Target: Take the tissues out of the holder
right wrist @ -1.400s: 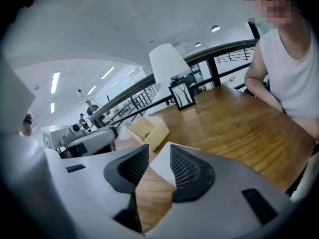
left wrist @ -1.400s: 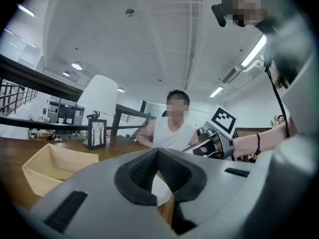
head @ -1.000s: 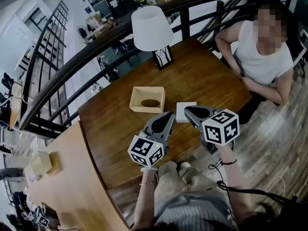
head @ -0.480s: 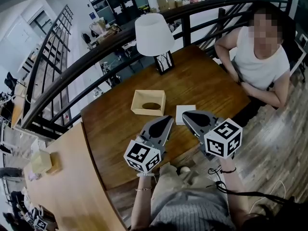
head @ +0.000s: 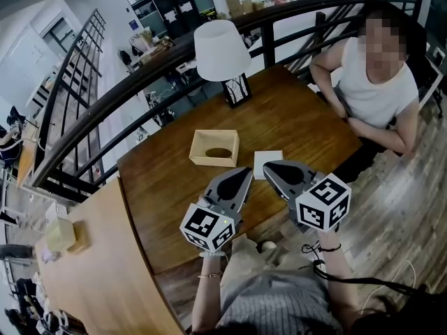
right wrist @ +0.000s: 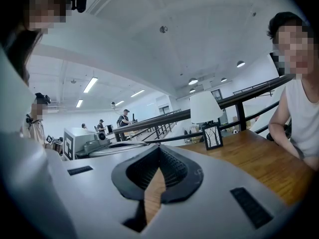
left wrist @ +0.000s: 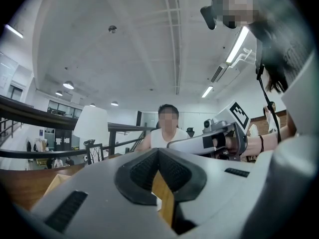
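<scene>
The pale wooden box-shaped tissue holder [head: 214, 147] with its oval slot sits near the middle of the dark brown wooden table [head: 293, 117], at about 11 o'clock from both gripper tips. A flat white square stack of tissues [head: 269, 160] lies on the table just beside the holder, at its 3 o'clock. The slot looks dark, so the holder is probably empty.

The left gripper [head: 246, 171] and the right gripper [head: 267, 165] hover side by side above the near table edge. Each has its jaws pressed together with nothing between them.

The tissues are likely very light, soft and floppy, and single sheets may peel off or tear. The near edge at 6 o'clock looks best for a gentle pinch through the whole thickness. The holder looks stiff and light and may slide if bumped.
</scene>
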